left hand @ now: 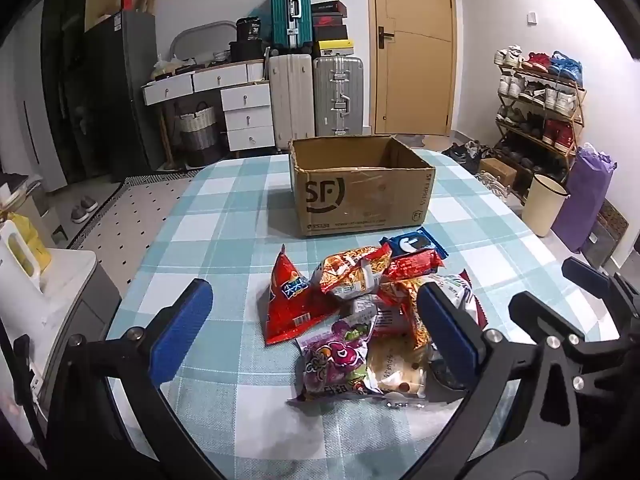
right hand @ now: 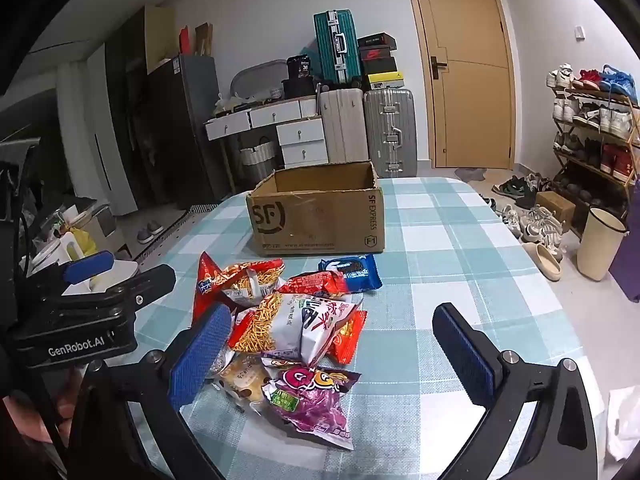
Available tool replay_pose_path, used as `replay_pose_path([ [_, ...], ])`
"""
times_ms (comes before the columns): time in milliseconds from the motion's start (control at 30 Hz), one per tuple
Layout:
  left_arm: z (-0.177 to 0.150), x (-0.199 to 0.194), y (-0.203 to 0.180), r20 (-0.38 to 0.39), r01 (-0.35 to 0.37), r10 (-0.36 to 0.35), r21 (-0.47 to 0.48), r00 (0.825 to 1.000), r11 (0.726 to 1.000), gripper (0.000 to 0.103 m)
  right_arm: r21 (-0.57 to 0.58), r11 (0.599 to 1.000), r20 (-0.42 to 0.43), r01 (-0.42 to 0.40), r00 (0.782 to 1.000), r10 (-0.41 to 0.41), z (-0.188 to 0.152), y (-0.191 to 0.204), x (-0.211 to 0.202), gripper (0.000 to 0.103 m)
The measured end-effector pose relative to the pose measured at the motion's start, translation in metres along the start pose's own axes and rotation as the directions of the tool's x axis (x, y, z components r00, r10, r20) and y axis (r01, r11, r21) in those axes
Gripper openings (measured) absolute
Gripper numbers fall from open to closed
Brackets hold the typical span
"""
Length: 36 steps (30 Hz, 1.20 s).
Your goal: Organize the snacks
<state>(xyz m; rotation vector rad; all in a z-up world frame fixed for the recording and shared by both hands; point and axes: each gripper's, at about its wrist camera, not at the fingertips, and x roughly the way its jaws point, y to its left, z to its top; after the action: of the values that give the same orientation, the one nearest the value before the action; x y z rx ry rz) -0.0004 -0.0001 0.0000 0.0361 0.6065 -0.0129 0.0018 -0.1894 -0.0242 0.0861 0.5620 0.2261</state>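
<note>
While a heap of snack packets (left hand: 372, 312) waits to be sorted, a table under a blue-and-white checked cloth (left hand: 224, 216) is seen carrying a cardboard box (left hand: 360, 188), printed with a courier logo, open-topped and apparently empty. Everything is placed here against that box. The heap is piled just in front of the box's near face, with a blue biscuit pack (left hand: 414, 242) nearest the box, a red chip bag (left hand: 292, 300) at the heap's left edge, and a purple packet (right hand: 312, 396) farthest from the box.

Both grippers are held on the heap's near side, angled down toward it. The left gripper (left hand: 320, 332) is spread wide and empty, the red chip bag and purple packet lying between its blue pads. The right gripper (right hand: 344, 360) is likewise wide open and holds nothing, its left pad at the heap's edge and the purple packet just ahead. That packet, its long axis slanted across the fingers, is judged about equally near to both.
</note>
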Motion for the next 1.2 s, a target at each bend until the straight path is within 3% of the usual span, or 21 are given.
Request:
replay_pose_path([
  [67,0.002,0.001,-0.004,0.007,-0.007,0.007,0.041,1.0,0.999,0.102,-0.004,1.0,0.004,0.0,1.0,0.0,0.0,0.001,0.0,0.103],
  [1200,-0.006,0.0,-0.005,-0.002,0.032,-0.032,0.001,0.999,0.999,0.102,0.022,1.0,-0.003,-0.004,1.0,0.004,-0.004,-0.005,0.0,0.103],
])
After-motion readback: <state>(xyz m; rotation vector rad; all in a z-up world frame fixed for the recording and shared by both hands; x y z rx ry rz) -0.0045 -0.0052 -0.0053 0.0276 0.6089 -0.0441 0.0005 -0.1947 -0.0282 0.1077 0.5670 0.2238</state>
